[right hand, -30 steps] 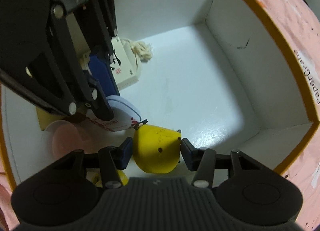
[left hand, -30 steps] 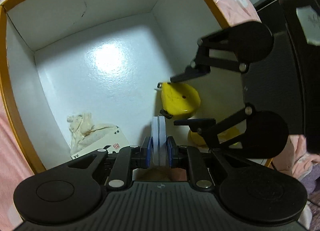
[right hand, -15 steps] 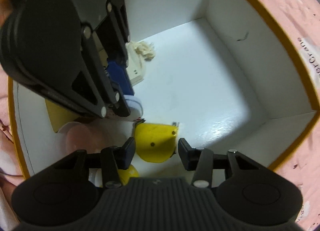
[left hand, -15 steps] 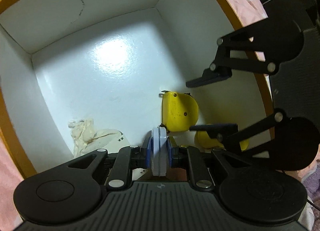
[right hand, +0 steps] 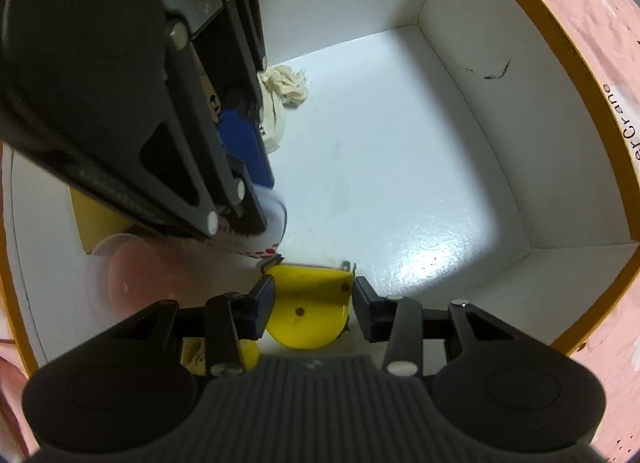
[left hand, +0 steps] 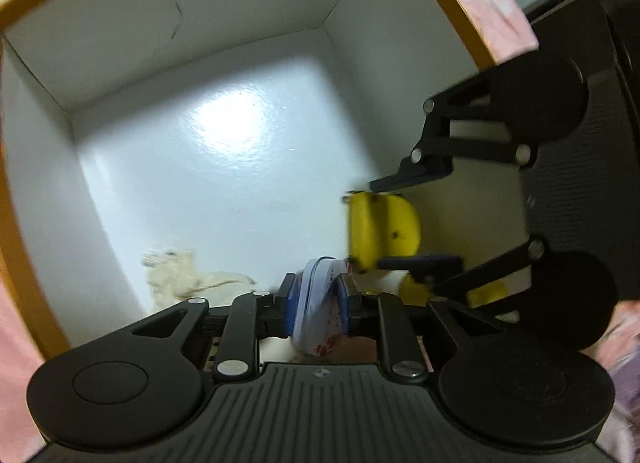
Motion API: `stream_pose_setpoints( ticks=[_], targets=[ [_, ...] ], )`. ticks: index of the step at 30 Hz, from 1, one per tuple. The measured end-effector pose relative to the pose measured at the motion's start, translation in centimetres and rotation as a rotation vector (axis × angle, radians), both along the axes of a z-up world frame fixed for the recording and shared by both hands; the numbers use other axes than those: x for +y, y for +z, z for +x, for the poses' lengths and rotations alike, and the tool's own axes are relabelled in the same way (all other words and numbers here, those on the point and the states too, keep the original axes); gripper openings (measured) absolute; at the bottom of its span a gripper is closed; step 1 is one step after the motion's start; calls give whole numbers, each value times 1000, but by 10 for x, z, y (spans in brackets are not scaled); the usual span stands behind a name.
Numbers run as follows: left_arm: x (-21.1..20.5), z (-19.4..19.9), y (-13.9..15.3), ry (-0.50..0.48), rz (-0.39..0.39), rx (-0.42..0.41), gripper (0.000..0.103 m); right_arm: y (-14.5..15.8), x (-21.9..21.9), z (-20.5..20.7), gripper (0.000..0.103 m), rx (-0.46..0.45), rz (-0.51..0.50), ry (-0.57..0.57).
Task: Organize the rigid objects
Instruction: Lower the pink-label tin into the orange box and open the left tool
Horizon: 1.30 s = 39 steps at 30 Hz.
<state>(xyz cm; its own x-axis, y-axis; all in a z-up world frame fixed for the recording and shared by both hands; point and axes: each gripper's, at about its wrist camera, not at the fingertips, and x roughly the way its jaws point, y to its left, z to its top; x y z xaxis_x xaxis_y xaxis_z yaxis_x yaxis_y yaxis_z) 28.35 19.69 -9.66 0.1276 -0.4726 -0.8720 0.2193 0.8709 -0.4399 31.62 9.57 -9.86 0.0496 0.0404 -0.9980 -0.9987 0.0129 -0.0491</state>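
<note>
Both grippers reach into a white-walled box [left hand: 240,3] with an orange rim and pink outside. My left gripper [left hand: 318,299] has a round white case with red print [left hand: 320,315] between its blue pads. The case leans sideways, the pads still touch it, and the jaws are opening. My right gripper [right hand: 314,303] points straight down over a yellow half-round piece [right hand: 308,311] lying on the box floor. Its jaws are closing, with a pad close on each side of the piece and a thin gap at the right pad. The left wrist view shows the right gripper [left hand: 380,223] straddling that yellow piece [left hand: 380,223].
A cream cloth pouch [right hand: 284,83] lies by the left wall, and a pale pink round lid [right hand: 120,271] and a yellow card [right hand: 92,219] sit under the left gripper. Another yellow item [left hand: 484,291] lies near the right gripper. The far half of the white box floor [right hand: 400,143] is bare.
The right jaws have narrowed around the yellow piece. The white case, upright between the left pads before, now leans sideways as those pads spread a little.
</note>
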Motion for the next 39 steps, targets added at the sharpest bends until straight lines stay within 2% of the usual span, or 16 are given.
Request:
stream_pose_setpoints(
  ticks=[8,13,16,21,26,29,34,39],
  targets=[
    [-19,-13,7,-83,98,-19,21,3,-2,5,47,38,-32,6],
    [-27,-21,11,-97,142,-75,21,3,0,9,48,77,-28,-7],
    [-28,-24,15,-91,144,-88,21,1,-1,6,48,109,-19,2],
    [-26,-28,16,-91,146,-102,21,0,-2,-4,47,102,-9,57],
    [-31,-32,12,-87,137,-102,21,3,-5,-13,40,142,-18,100],
    [-32,-34,9,-87,138,-106,21,2,-4,-20,40,124,-24,148],
    [-29,-38,10,-82,124,-121,21,6,-7,-18,39,129,-14,127],
    [-28,-42,27,-87,116,-157,21,22,-13,-17,40,96,29,102]
  ],
)
